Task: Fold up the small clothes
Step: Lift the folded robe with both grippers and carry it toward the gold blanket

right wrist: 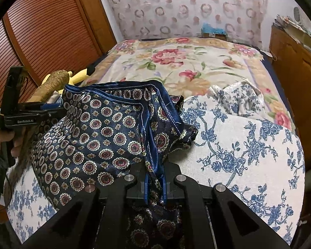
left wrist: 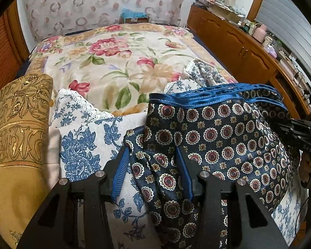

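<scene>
Mid-fold: your right gripper point(right wrist: 155, 188) is clamped on the patterned shorts point(right wrist: 105, 132), left gripper point(left wrist: 153, 174) half-apart around cloth; next, lay them flat on the bed point(left wrist: 122, 62).

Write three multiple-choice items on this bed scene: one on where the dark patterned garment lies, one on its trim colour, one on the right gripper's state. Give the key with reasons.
1. The dark patterned garment lies:
A. on the blue-flowered white cloth
B. on the wooden cabinet
C. on the floor

2. Its waistband trim is:
A. red
B. blue
C. yellow

3. The right gripper is:
A. wide open, nothing between its fingers
B. shut on the garment
C. out of view

Key:
1 A, the white floral cloth shows under and around it in both views.
2 B, a shiny blue band runs along its upper edge.
3 B, its blue pads stand close together with the fabric bunched between them.
</scene>
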### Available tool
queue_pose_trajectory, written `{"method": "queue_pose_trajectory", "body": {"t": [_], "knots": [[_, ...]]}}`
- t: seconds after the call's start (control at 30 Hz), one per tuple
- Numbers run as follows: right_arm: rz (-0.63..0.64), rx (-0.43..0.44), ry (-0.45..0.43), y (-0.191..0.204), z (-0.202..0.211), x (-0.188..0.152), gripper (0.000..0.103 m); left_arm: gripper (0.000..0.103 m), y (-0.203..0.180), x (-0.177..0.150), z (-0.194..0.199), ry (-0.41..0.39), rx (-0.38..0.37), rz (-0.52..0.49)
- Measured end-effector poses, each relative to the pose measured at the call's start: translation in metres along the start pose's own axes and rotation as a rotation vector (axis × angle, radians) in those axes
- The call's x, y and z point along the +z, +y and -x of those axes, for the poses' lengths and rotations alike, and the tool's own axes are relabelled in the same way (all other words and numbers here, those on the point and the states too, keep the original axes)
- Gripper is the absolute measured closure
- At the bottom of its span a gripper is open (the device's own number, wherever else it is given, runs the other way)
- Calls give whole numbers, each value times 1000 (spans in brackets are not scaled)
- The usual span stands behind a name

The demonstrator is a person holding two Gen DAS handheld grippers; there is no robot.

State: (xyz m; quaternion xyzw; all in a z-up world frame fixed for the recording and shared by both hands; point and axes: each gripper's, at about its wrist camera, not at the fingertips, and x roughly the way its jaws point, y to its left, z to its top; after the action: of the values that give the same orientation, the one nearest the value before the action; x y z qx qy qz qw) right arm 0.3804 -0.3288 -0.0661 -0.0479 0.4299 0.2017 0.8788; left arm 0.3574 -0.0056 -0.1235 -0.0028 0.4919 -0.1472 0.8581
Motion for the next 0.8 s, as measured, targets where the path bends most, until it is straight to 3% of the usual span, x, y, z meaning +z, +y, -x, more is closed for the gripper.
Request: {"method": "queue_pose_trajectory", "body": {"t": [0.1, 0.2, 0.27, 0.5, 0.8], "knots": [[6, -8, -11, 2, 1, 0, 94, 63, -1, -2, 1, -13, -20, -9], [15, -22, -39, 5, 5, -3, 95, 87, -2, -3, 5, -15, -57, -17], [20, -29, -61, 7, 10, -4, 95, 94, -4, -5, 10, -26, -70, -25], [46, -23, -148, 20, 40, -6, 96, 97, -7, -16, 65, -153, -100, -8], [182, -38, -275, 65, 96, 9, 96, 97, 1, -43, 153, -347, -100, 16]]}}
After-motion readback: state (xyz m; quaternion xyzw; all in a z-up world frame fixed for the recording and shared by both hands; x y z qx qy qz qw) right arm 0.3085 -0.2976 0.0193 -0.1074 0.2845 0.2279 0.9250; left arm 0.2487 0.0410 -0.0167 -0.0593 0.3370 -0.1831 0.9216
